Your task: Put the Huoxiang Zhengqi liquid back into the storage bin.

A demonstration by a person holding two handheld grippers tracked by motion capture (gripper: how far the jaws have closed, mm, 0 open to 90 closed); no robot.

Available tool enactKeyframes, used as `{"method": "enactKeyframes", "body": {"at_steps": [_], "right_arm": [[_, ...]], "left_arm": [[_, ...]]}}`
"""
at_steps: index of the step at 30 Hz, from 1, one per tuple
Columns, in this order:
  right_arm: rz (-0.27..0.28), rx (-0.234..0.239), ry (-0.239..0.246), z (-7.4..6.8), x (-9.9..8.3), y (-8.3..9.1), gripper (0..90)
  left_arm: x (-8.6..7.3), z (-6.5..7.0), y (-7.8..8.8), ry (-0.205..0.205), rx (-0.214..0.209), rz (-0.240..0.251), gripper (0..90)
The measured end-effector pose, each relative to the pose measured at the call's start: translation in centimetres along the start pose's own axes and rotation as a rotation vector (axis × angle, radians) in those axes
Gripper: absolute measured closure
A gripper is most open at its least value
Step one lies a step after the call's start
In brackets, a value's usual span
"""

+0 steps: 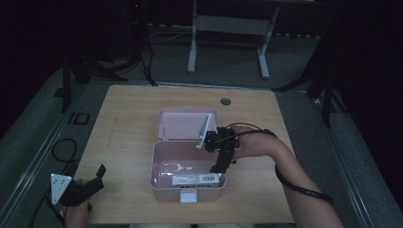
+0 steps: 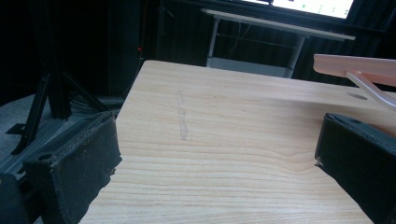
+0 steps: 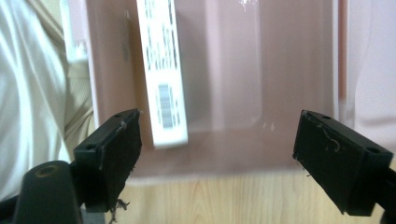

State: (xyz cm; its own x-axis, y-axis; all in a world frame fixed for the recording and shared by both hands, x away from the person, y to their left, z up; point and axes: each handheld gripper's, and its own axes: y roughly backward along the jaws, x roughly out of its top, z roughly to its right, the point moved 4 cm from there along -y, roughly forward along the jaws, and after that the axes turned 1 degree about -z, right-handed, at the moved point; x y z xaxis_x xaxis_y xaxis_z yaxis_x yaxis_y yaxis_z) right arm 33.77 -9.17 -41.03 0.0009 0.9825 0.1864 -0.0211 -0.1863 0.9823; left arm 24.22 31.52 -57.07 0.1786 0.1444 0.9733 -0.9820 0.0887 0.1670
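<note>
Facing upward, box's (image 1: 188, 175) unreadable label (image 3: 162, 70)

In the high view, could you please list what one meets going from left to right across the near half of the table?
Left gripper → pink box → white labelled item inside it → right gripper → the person's right hand.

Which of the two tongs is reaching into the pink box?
The right tongs, open, dip over the pink box near its white label. The left tongs, also open, stay at the table's near-left corner.
</note>
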Motion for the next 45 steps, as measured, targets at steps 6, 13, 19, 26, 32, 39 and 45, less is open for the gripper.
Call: {"method": "enactKeyframes", "body": {"at_steps": [6,13,19,26,32,39,45], "right_arm": [[0.019,-0.029,-0.089,1.2,-4.3,0.6,13.1],[0.038,-0.089,-0.198,2.4,-9.6,-0.1,13.5],[0.128,-0.150,-0.309,3.4,-13.5,-2.2,13.5],[0.213,-0.197,-0.426,3.8,-17.6,-5.5,13.5],[0.254,-0.206,-0.517,3.4,-20.7,-8.3,13.4],[0.364,-0.273,-0.633,3.1,-23.2,-10.0,13.3],[0.497,-0.432,-0.781,3.2,-25.2,-10.7,12.6]], "left_arm": [[0.0,0.0,0.0,-0.004,0.002,-0.003,0.3],[0.0,0.0,0.0,-0.004,0.004,-0.005,0.3],[0.0,0.0,0.0,-0.004,0.003,-0.006,0.3],[0.0,0.0,0.0,-0.004,0.002,-0.006,0.3],[0.0,0.0,0.0,-0.004,0.001,-0.005,0.3],[0.0,0.0,0.0,-0.004,0.001,-0.005,0.3],[0.0,0.0,0.0,-0.003,0.001,-0.006,0.3]]}}
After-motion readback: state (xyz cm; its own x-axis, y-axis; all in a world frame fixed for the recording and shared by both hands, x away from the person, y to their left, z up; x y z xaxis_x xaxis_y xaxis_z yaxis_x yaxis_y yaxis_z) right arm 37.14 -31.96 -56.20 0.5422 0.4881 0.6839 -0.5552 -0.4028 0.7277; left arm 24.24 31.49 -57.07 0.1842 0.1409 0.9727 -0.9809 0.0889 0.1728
